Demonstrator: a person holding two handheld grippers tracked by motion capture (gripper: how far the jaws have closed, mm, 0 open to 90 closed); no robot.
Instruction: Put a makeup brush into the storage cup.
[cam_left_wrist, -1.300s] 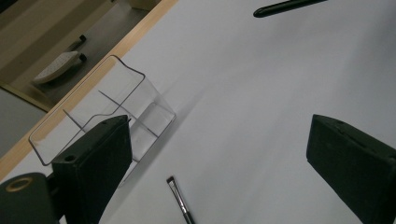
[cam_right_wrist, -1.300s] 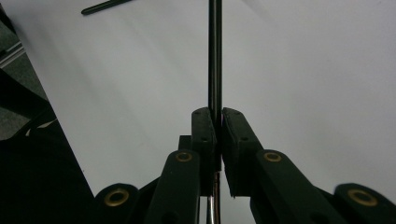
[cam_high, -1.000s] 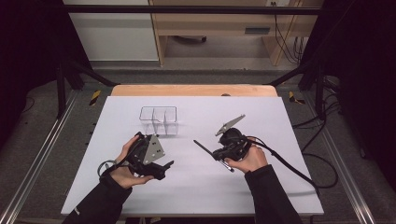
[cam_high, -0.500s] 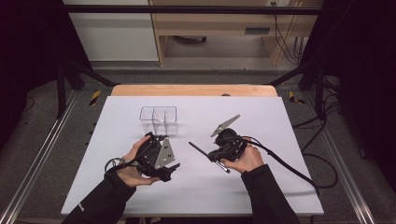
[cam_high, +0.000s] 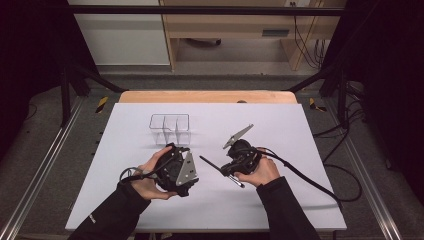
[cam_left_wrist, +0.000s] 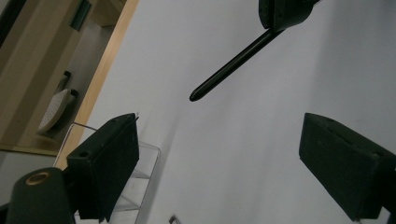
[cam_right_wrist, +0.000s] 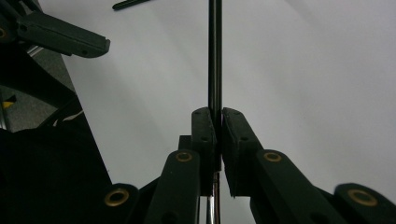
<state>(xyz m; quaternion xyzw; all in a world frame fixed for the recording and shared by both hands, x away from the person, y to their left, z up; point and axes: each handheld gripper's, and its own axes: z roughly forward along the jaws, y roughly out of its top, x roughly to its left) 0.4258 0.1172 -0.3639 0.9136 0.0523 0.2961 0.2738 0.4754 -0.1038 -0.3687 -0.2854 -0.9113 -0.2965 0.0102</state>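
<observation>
In the right gripper (cam_right_wrist: 215, 135), fingers pinch a pen (cam_right_wrist: 215, 56), tip cropped; left gripper (cam_left_wrist: 219, 158) fingers spread.

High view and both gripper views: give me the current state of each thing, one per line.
Left gripper: open, jaws wide apart, holding nothing.
Right gripper: shut on the black pen.
Black pen: clamped, sticking out past the jaws.
Clear organizer: upright on the table, compartments look empty.
</observation>
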